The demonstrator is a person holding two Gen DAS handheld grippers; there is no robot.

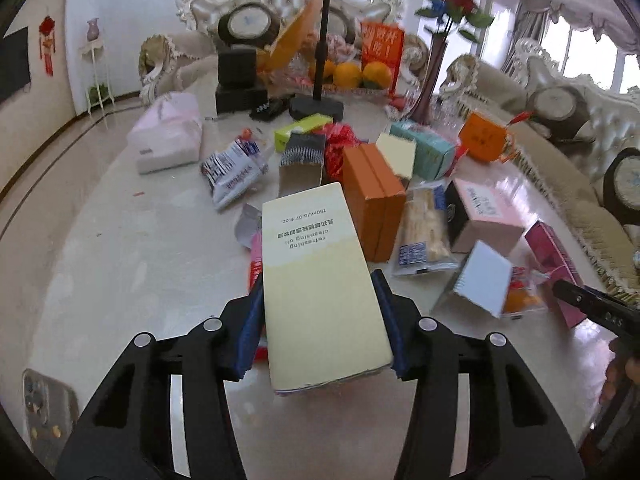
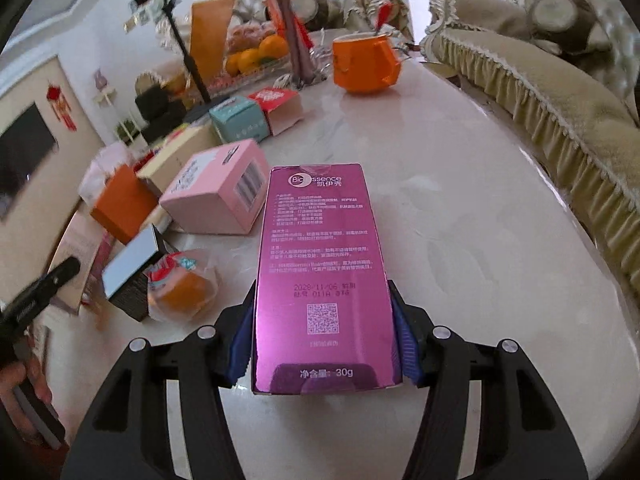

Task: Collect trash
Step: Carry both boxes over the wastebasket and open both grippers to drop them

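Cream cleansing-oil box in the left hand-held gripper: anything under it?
Under the cream box, red and pink packaging pokes out at its left edge, over the marble table. What lies directly beneath is covered.

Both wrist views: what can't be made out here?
- Cream box, left wrist view: underside hidden; left claw covers its sides.
- Magenta box, right wrist view: small print unreadable; right claw covers its sides.
- Phone, left view: cut off by the edge.
- No trash bin visible.
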